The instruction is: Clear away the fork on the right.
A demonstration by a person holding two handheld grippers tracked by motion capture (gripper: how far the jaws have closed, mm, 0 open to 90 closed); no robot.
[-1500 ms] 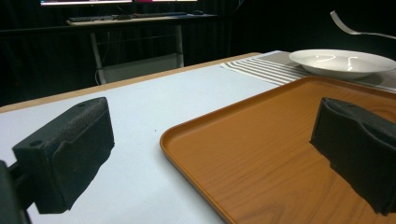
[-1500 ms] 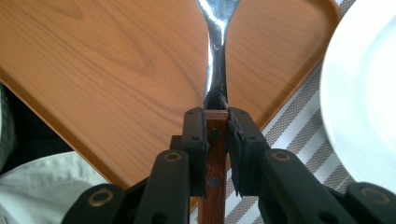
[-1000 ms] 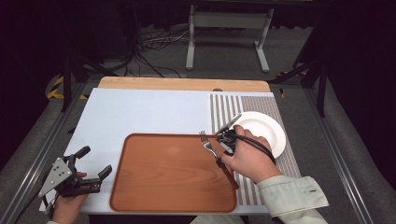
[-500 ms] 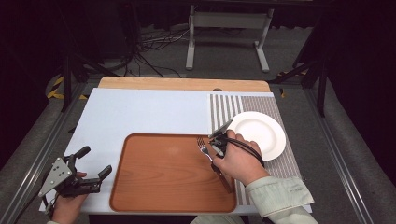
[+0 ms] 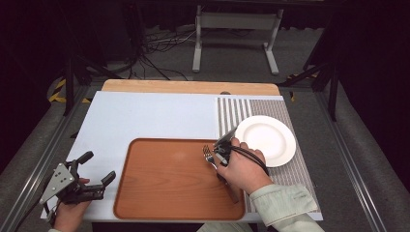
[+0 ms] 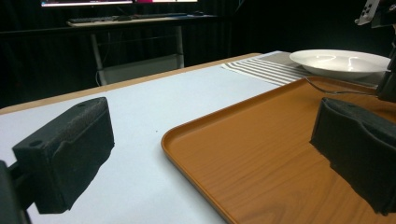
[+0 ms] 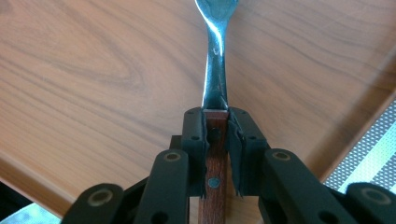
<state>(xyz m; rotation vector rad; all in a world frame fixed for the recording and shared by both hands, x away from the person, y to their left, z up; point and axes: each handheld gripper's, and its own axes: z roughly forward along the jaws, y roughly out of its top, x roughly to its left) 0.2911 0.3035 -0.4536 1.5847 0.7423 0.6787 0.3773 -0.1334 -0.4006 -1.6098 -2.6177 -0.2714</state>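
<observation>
While the wooden tray (image 5: 164,188) sits at the table's six o'clock, the white plate (image 5: 270,140) lies at its two o'clock. The right gripper (image 7: 216,140) clamps the fork (image 7: 214,70) by its wooden handle above the tray's three o'clock edge; the narrow grip could let it twist. The left gripper (image 6: 210,154) rests spread, holding nothing.

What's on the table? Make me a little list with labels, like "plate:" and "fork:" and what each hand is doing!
plate: white, empty, on the striped mat
fork: wooden handle, held over the tray
tray: brown wood-look, on the pale blue table cover
right gripper: shut on the fork's handle
left gripper: open, holding nothing, low at the tray's left edge
</observation>
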